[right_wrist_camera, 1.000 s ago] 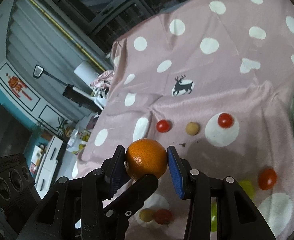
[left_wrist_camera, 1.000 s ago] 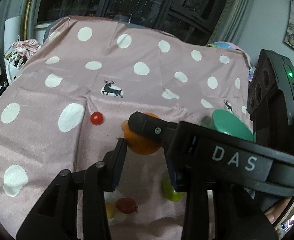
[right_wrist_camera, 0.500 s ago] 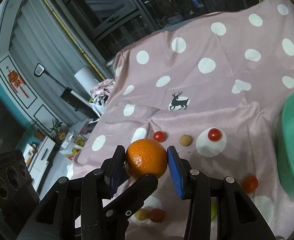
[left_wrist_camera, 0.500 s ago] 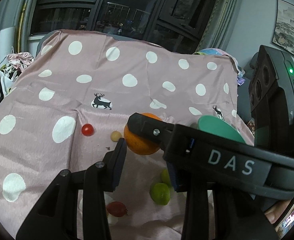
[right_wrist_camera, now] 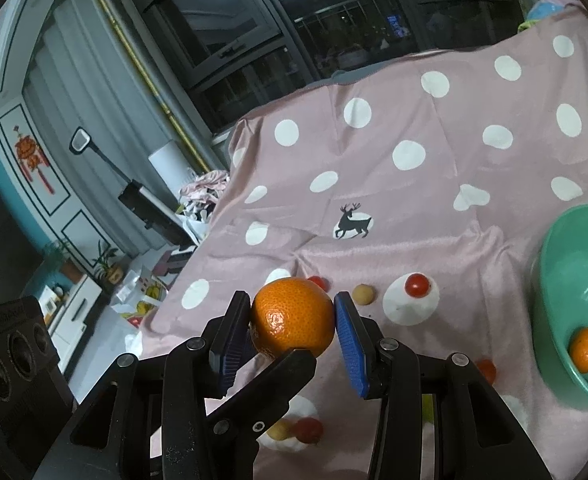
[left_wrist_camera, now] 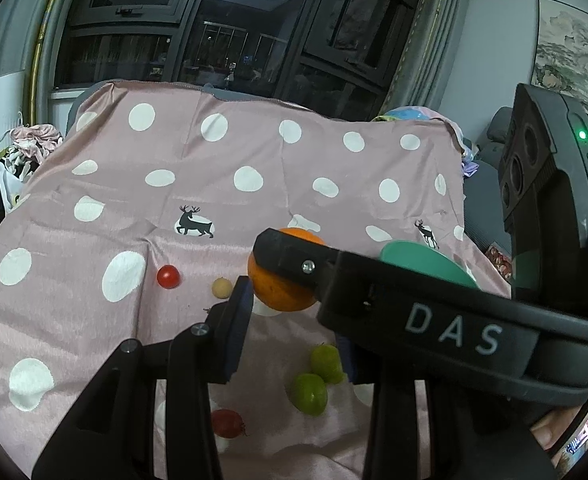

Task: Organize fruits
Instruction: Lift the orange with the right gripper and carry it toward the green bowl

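Carry step: right gripper [right_wrist_camera: 294, 322] is clamped on the orange [right_wrist_camera: 292, 317], both blue pads pressed to its sides, fruit held clear above the pink dotted cloth [right_wrist_camera: 433, 208]. Left gripper [left_wrist_camera: 290, 320] stands narrow with nothing between its fingers. The green bowl [right_wrist_camera: 549, 280] sits to the right with one orange already inside. Next move, probably: swing right over the bowl's rim, lower, let go. Cherry tomatoes [right_wrist_camera: 417, 285] and green fruits [left_wrist_camera: 309, 394] are not yet sorted.
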`<state>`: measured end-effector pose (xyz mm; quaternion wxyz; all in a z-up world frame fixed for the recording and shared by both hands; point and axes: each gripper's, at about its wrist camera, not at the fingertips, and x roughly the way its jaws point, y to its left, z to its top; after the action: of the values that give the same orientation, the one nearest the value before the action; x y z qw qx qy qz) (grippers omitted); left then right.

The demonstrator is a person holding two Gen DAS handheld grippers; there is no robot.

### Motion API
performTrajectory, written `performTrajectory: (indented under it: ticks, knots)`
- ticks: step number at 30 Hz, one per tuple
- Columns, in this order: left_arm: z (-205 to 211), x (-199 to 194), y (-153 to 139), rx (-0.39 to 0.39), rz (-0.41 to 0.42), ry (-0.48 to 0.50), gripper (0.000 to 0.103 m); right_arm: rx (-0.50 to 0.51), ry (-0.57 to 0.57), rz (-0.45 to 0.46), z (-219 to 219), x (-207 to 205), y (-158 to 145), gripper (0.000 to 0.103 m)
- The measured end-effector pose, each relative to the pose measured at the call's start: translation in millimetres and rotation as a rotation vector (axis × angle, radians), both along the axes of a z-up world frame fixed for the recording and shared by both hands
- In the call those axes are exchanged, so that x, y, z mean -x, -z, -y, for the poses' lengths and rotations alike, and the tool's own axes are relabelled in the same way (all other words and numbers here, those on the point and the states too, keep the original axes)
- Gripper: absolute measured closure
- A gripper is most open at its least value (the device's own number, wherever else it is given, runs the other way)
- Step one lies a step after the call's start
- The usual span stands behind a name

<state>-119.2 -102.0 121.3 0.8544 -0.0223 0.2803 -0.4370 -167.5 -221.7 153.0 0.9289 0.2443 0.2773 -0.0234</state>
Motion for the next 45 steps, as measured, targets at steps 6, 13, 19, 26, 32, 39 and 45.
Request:
performTrajectory:
  ticks: [6, 13, 19, 26, 32, 39, 45]
  knots:
    - [-2.6, 4.1, -4.4, 0.014, 0.015, 0.010, 0.066, 0.028, 0.003, 0.013, -1.9, 4.0, -5.7, 0.058]
    - [-3.6, 6.5, -6.7, 0.026, 0.020, 0.024, 0.066, 0.044, 0.016, 0.020, -1.6, 9.4, -10.2, 0.058]
    - [-2.9, 10.8, -10.8, 0.033, 0.031, 0.035, 0.066, 0.054, 0.024, 0.027, -1.6, 14.9, -14.9, 0.058]
    - [1.3, 19.2, -14.8, 0.039, 0.046, 0.051, 0.066, 0.082, 0.037, 0.024, -0.9, 20.7, -20.8, 0.058]
    - [4.5, 22.9, -18.0, 0.045, 0.053, 0.062, 0.066, 0.102, 0.051, 0.023, 0.6, 26.9, -25.1, 0.058]
    - [14.6, 27.5, -22.4, 0.044, 0.068, 0.085, 0.065, 0.109, 0.067, 0.024, 8.0, 32.9, -29.1, 0.058]
    - [30.8, 33.1, -26.1, 0.042, 0.078, 0.120, 0.065, 0.107, 0.096, 0.032, 19.5, 43.6, -31.6, 0.058]
